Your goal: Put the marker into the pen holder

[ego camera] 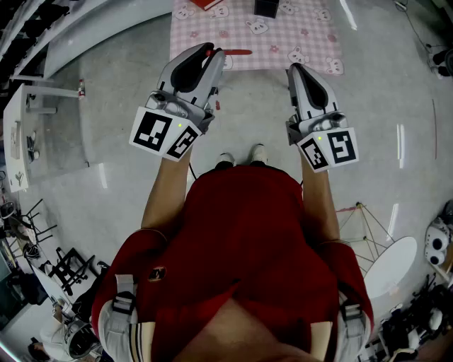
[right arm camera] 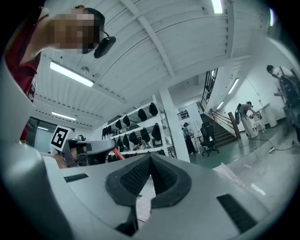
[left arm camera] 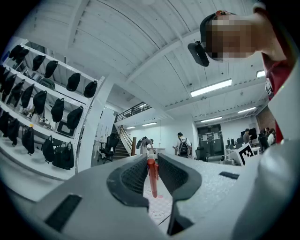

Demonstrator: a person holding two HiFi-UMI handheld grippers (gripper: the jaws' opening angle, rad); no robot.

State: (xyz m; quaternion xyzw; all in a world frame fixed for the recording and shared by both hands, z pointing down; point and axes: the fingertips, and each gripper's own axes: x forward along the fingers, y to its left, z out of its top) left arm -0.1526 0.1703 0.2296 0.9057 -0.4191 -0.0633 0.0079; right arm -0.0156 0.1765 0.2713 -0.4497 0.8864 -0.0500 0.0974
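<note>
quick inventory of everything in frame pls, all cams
marker: 1, red, clamped between the left gripper's jaws
tablecloth: 1, pink check with rabbit print, top of head view, ahead of the grippers
container: 1, black, far edge of the tablecloth, cut off by the frame
red thing: 1, far left of the tablecloth, mostly cut off
bags: many, black, in rows at left of left gripper view
left gripper: 1, grey, jaws shut on the marker
right gripper: 1, grey, jaws together, empty
shoes: 2, pale, on the floor below the grippers

Bright strip lights (left arm camera: 211, 87) overhead, floor (ego camera: 400, 145) glare, fisheye edges w/ dark corners.
</note>
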